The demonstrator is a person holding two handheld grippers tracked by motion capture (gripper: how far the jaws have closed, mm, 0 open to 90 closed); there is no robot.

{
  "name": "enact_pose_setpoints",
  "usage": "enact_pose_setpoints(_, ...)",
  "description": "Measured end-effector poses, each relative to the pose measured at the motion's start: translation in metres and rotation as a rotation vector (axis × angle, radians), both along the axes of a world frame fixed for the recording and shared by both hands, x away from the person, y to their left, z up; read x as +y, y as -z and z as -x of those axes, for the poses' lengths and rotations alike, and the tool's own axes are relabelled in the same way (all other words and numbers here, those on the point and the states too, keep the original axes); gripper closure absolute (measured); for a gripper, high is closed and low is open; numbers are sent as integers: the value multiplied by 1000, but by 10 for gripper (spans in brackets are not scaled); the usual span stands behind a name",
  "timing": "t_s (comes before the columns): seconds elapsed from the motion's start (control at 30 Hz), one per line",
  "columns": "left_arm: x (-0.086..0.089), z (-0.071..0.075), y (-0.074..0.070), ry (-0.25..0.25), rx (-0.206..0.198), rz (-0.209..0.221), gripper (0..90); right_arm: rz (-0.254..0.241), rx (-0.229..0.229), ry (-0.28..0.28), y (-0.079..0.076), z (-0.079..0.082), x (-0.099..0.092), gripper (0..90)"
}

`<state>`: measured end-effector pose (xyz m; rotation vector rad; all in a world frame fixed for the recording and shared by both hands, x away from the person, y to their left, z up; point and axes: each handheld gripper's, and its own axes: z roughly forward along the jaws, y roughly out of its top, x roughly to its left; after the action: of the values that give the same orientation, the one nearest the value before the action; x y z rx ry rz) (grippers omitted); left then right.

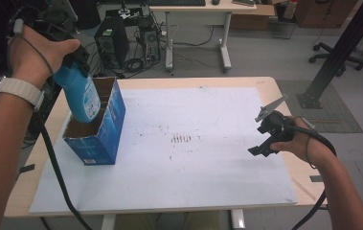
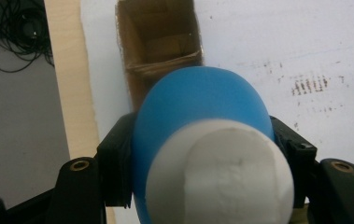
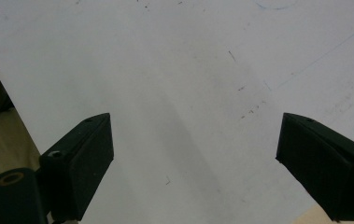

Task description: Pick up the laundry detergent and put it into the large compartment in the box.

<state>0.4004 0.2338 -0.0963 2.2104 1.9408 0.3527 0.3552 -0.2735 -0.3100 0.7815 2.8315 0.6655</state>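
Clamping blue bottle (image 1: pixel 81 96) over open box (image 1: pixel 100 136), left gripper (image 2: pixel 202 154), label unreadable, right gripper (image 3: pixel 195 154) apart

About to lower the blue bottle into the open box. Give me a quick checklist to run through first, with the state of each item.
1. Grip: left tongs shut on the blue bottle, jaws on both its sides. Ok.
2. Box open at the top, cardboard inside showing. Ok.
3. Line-up: bottle's lower end is at the opening, tilted. Whether it will pass the near rim: cannot tell.
4. Box contents: the visible part inside looks bare; the bottom is hidden. Cannot tell.
5. Right tongs open, holding nothing, well away over the white sheet. Ok.
6. Box stands unheld and may slide if nudged. Not ok.
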Motion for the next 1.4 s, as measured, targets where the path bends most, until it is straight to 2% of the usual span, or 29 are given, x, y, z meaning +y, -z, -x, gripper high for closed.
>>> enact_pose_setpoints(0.17, 3, -4, 7, -2, 8, -2, 374, 2, 6, 1, 2, -2, 0, 111)
enact_pose_setpoints(0.23, 5, -5, 10, -7, -1, -1, 374, 3, 5, 3, 3, -2, 0, 111)
enact_pose_setpoints(0.3, 6, -7, 14, -5, 12, -7, 373, 5, 6, 4, 3, -3, 0, 111)
enact_pose_setpoints(0.37, 7, -7, 18, -10, 4, -6, 374, 6, 7, 4, 3, -3, 0, 111)
enact_pose_setpoints(0.63, 10, -13, 37, 3, 27, -21, 374, 10, 7, 6, 3, -4, 0, 111)
enact_pose_setpoints(0.97, 15, -18, 64, 14, 54, 1, 373, 12, 14, 10, 5, -5, 1, 111)
enact_pose_setpoints(1.4, 21, -21, 85, 10, 30, 1, 374, 14, 18, 9, 7, -5, 1, 111)
